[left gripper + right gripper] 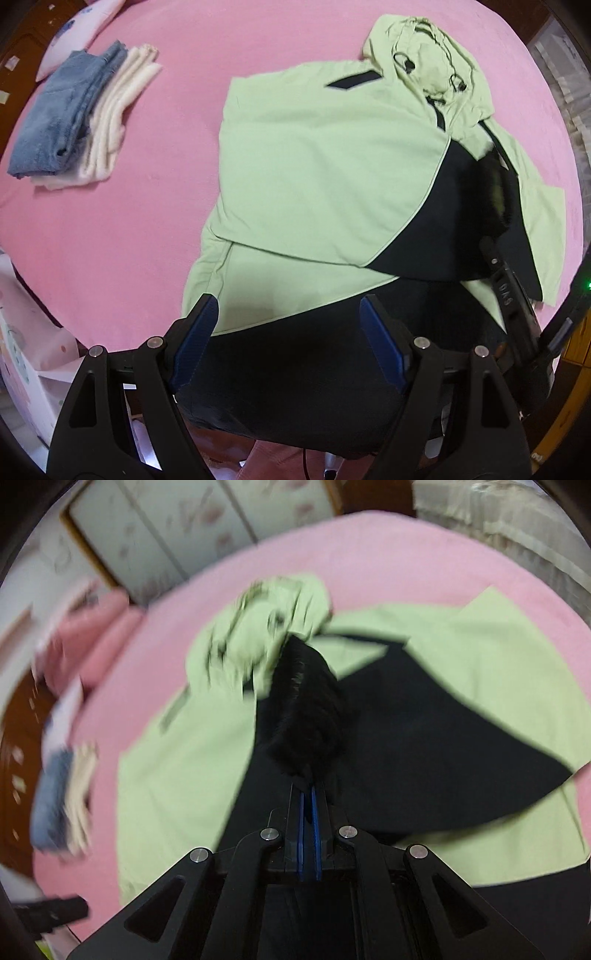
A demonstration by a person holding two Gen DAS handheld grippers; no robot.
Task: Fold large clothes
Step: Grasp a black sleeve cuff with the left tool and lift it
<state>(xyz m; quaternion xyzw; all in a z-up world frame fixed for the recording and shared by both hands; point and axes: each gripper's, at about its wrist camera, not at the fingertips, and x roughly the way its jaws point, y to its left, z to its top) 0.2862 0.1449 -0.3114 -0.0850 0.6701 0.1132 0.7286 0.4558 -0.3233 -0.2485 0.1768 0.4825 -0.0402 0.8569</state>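
Note:
A light green and black hooded jacket [325, 177] lies on the pink bed, its left side folded over the body, hood [424, 62] at the far end. My left gripper [288, 306] is open and empty above the jacket's black hem. My right gripper [308, 786] is shut on a black fuzzy part of the jacket [306, 709] and holds it up over the body; it also shows at the right of the left wrist view [513, 288]. The right wrist view is blurred.
A stack of folded clothes, blue denim [59, 118] on cream fabric [114, 122], lies on the pink bed [129, 229] to the left. A pillow [77, 33] is at the far left corner. Wardrobe doors [155, 535] stand beyond the bed.

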